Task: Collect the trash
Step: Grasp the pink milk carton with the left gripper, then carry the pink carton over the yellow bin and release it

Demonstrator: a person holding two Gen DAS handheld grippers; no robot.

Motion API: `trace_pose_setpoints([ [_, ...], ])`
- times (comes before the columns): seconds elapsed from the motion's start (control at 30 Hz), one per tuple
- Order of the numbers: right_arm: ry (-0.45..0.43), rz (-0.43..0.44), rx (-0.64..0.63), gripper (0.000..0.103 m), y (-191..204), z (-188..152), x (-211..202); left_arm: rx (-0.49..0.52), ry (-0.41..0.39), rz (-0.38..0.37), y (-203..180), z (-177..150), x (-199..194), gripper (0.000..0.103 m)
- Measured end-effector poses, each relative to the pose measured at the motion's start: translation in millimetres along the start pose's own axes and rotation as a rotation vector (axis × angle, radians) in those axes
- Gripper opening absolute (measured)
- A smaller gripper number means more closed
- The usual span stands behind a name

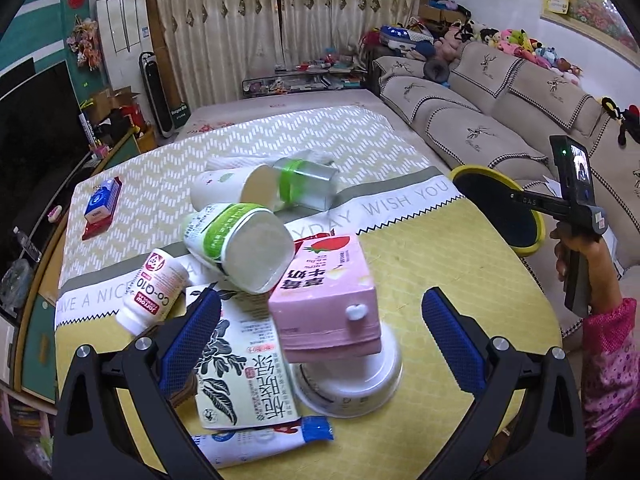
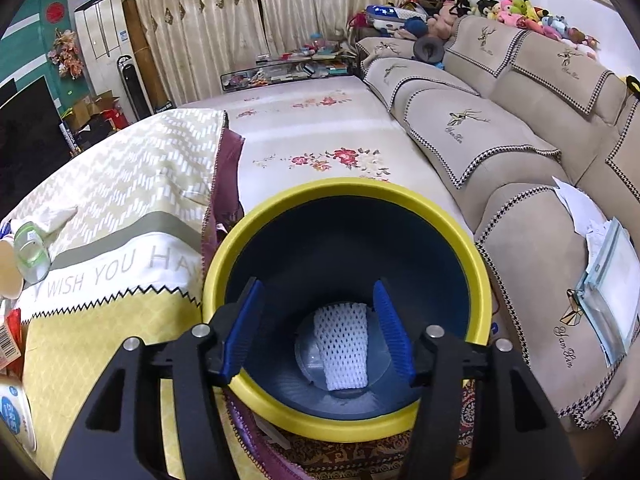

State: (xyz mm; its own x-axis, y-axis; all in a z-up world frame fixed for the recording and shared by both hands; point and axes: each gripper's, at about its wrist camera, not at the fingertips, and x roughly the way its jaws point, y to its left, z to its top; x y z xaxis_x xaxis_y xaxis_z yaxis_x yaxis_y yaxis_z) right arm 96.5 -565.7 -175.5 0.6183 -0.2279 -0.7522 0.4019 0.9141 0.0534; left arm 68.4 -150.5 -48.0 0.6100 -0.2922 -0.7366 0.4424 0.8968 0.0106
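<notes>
Left wrist view only: trash pile on the worktop (image 1: 460, 272), under a yellow cloth. Pink milk carton (image 1: 324, 300) sits tilted on an upturned white bowl (image 1: 352, 384). Two paper cups (image 1: 240, 248) lie on their sides behind it, mouths toward camera, with a clear green-banded jar (image 1: 308, 184) beyond. White Co-Q10 bottle (image 1: 154, 292) lies at left, a flat tea pouch (image 1: 244, 360) under the pile, a blue-white wrapper (image 1: 256, 440) nearest.

Right wrist view only: inside of the yellow-rimmed bin (image 2: 348, 420), which stands beside the worktop edge. At its bottom: a white foam net sleeve (image 2: 344, 344) on something clear; cannot tell what.

Left tongs (image 1: 320, 344) open wide, pointing down at the pile, pink carton between the blue pads but not touched.

Right tongs (image 2: 320, 328) open, empty, angled down over the bin mouth. Left view shows the person's hand (image 1: 576, 256) on the handle, pink floral sleeve (image 1: 612, 360) below it.
</notes>
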Motion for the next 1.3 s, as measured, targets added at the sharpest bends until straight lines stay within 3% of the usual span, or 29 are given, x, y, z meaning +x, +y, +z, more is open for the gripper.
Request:
trace_pose_setpoints([
  [0.2, 0.004, 0.018, 0.006, 0.058, -2, -3, 0, -0.022, 0.054, -0.016, -1, 4, 18, 0.079],
  [0.4, -0.001, 0.019, 0.006, 0.059, -5, -5, -2, -0.024, 0.071, -0.025, -2, 6, 25, 0.068],
  [0.5, 0.000, 0.021, 0.007, 0.059, -6, -6, -3, -0.028, 0.075, -0.025, -2, 7, 29, 0.052],
  [0.7, -0.002, 0.034, -0.003, 0.059, -3, -10, -7, -0.013, 0.066, -0.024, -4, 9, 27, 0.051],
  [1.03, -0.070, 0.037, -0.018, 0.059, -2, -9, -38, 0.034, -0.015, -0.068, -23, 25, 0, 0.051],
  [1.3, -0.121, 0.001, -0.011, 0.059, -24, -11, -66, 0.097, -0.031, -0.138, -69, 52, 11, 0.051],
])
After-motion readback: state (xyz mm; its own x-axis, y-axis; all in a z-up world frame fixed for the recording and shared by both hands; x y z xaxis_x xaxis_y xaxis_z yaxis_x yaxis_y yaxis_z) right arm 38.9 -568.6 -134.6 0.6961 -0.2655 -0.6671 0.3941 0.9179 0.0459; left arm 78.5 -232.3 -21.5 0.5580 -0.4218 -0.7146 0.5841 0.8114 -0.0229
